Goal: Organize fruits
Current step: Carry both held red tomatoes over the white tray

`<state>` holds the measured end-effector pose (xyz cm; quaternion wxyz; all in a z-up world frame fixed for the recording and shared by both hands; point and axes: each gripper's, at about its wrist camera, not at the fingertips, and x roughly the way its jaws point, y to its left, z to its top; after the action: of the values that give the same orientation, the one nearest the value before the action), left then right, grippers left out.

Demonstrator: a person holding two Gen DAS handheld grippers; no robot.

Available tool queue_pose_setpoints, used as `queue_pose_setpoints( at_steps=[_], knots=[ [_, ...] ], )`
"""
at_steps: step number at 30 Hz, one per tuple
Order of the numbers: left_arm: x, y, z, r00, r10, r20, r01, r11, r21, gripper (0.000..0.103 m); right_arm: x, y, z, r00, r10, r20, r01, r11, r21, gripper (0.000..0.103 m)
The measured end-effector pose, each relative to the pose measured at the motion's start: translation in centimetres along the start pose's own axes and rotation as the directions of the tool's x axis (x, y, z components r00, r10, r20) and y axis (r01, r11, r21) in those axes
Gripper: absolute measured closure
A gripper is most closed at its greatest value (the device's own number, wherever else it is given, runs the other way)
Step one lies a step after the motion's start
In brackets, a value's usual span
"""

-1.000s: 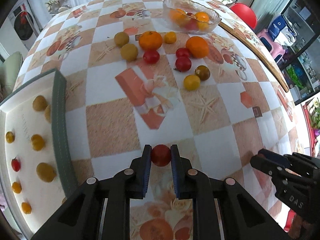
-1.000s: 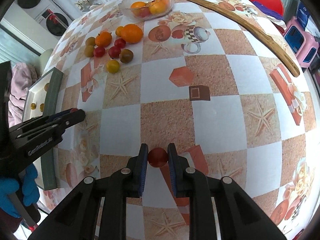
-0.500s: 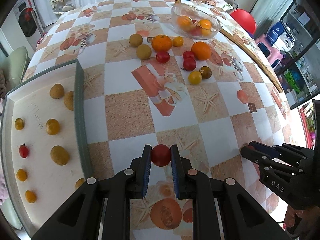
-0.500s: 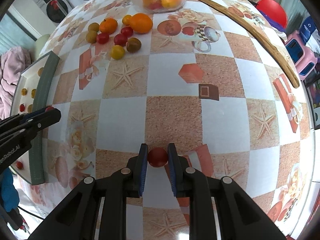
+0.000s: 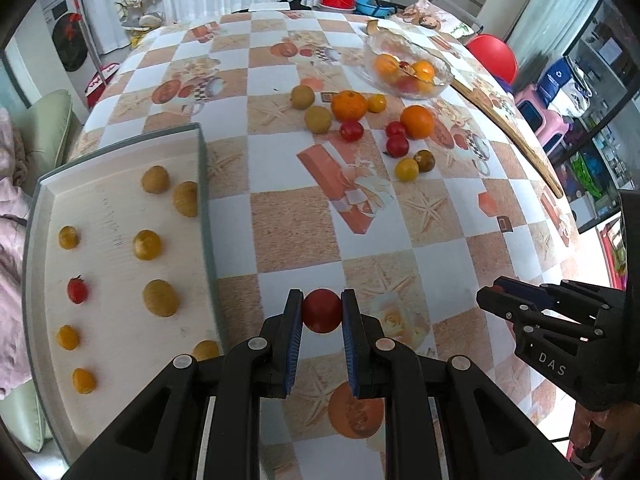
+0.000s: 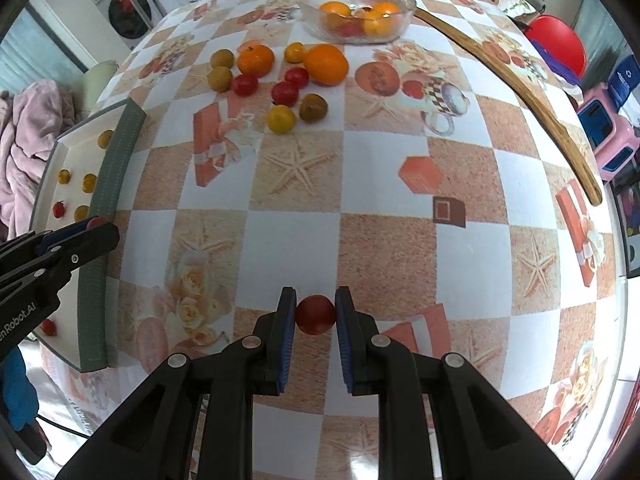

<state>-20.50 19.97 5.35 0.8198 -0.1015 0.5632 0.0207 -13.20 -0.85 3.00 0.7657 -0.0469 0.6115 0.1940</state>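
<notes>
My left gripper (image 5: 321, 312) is shut on a red cherry tomato (image 5: 321, 316), held above the checked tablecloth just right of the grey-rimmed white tray (image 5: 206, 216). Several small yellow fruits and a red one (image 5: 77, 289) lie in rows in the tray. My right gripper (image 6: 316, 312) is shut on another red tomato (image 6: 315, 314) over the cloth, further right of the tray (image 6: 116, 168). It shows from the side in the left wrist view (image 5: 496, 296). A loose cluster of oranges (image 5: 349, 105), red tomatoes (image 5: 397, 145) and yellow ones lies further back.
A glass bowl (image 5: 436, 84) with oranges stands at the far side of the table. A long wooden strip (image 6: 532, 100) runs along the right edge. A red stool (image 6: 560, 44) and pink stools stand beyond it. A pink cloth (image 6: 28, 128) lies left of the tray.
Both grippers have drifted left toward the tray with their tomatoes still held. The tray takes up more of the left wrist view and the fruit cluster looks further away.
</notes>
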Motion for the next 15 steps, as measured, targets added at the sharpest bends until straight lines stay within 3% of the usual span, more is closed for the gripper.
queue_pose_setpoints(
  at_steps=[15],
  knots=[
    [-2.9,6.4,-2.8,0.997,0.08,0.019,-0.078,0.99,-0.119,0.083,-0.4,5.3,1.5,0.999,0.047,0.006,-0.046,0.995,-0.093,0.081]
  ],
)
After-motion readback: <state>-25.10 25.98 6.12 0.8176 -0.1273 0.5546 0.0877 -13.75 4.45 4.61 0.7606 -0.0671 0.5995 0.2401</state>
